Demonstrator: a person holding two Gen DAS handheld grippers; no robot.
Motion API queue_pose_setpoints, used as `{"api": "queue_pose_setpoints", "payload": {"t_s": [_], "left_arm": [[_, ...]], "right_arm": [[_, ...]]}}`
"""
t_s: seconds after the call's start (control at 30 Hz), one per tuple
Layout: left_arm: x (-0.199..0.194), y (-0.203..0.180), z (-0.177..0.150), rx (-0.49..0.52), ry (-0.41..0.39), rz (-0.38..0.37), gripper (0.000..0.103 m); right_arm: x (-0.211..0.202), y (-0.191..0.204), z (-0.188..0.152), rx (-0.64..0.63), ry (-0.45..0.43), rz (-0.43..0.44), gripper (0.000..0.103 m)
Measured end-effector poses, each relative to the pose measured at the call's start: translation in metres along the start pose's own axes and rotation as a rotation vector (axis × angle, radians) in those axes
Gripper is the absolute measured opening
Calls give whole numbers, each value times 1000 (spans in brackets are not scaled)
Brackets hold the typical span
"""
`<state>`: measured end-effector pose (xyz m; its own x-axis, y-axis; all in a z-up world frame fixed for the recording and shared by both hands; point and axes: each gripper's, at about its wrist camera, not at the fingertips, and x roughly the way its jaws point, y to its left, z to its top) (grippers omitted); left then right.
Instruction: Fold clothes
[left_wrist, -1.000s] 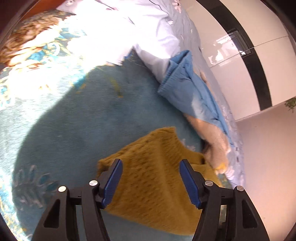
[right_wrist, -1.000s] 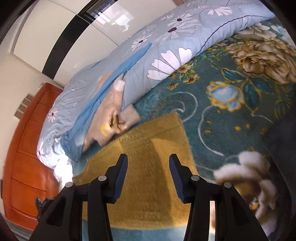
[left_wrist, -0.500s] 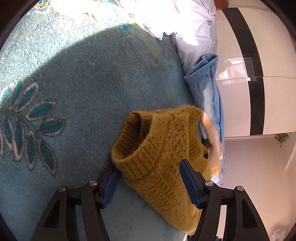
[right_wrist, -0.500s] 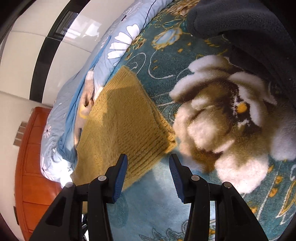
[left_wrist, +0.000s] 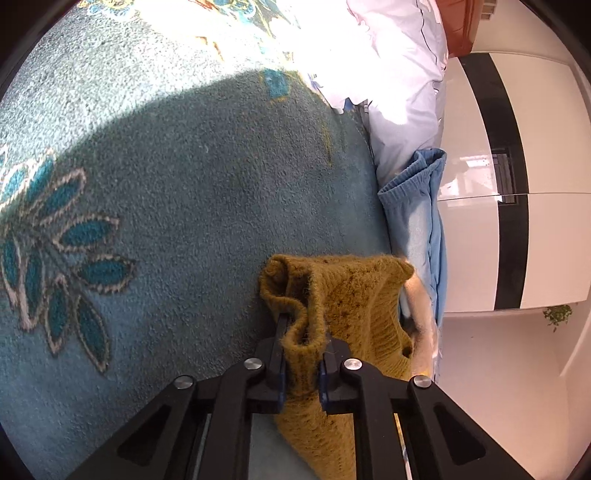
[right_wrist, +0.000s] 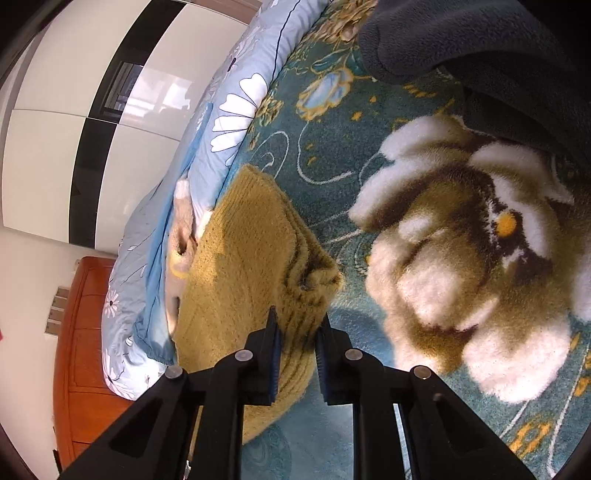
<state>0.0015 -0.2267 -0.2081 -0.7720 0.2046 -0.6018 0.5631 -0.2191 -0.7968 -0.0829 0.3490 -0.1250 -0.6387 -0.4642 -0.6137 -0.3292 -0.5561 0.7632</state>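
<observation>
A folded mustard-yellow knit sweater (left_wrist: 354, 295) lies on a teal floral blanket (left_wrist: 166, 177). My left gripper (left_wrist: 301, 354) is shut on the sweater's ribbed edge, which bunches up between the blue pads. In the right wrist view the same sweater (right_wrist: 243, 258) shows its stacked folded layers, and my right gripper (right_wrist: 297, 332) is shut on the corner of those layers. Both grippers hold opposite ends of the sweater.
A blue garment (left_wrist: 413, 206) and a pale flowered duvet (right_wrist: 236, 99) lie just beyond the sweater. A dark fleece garment (right_wrist: 461, 40) lies at the upper right of the blanket (right_wrist: 461, 240). White wardrobe doors (left_wrist: 535, 184) and a wooden bedstead (right_wrist: 77, 350) border the bed.
Both grippers went from open around the sweater to shut on it. The left one closed on the ribbed edge, the right one on the folded corner, and both views swung closer.
</observation>
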Motion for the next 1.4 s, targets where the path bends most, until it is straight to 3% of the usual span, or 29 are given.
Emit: {"api": "queue_pose_setpoints", "payload": {"t_s": [0.27,0.43,0.5,0.6,0.73,0.87,0.93,1.0,1.13,1.4], "left_arm": [[-60,-21,1,103,-20,-50,10],[-93,9,4,176,-71,80,9],[-98,29,10,136,-80,107,2],[-101,47,16,80,-70,98,2],[-98,53,11,71,-21,89,2],[-96,53,0,73,20,74,18],[-97,57,-5,39,23,56,51],[-96,61,-10,8,25,16,59],[-85,62,-19,24,71,29,60],[-67,38,-28,158,57,13,59]], "right_arm": [[-32,25,-13,-63,-4,53,15],[-51,-1,-46,-29,39,57,15],[-43,-20,-52,24,68,20,15],[-37,-38,-56,79,86,11,15],[-37,-34,-55,54,85,-6,16],[-37,-33,-55,37,96,-13,17],[-39,-33,-55,34,101,-16,18],[-40,-34,-57,33,102,-17,18],[-42,-36,-60,40,102,-15,18],[-45,-34,-63,36,101,-20,19]]}}
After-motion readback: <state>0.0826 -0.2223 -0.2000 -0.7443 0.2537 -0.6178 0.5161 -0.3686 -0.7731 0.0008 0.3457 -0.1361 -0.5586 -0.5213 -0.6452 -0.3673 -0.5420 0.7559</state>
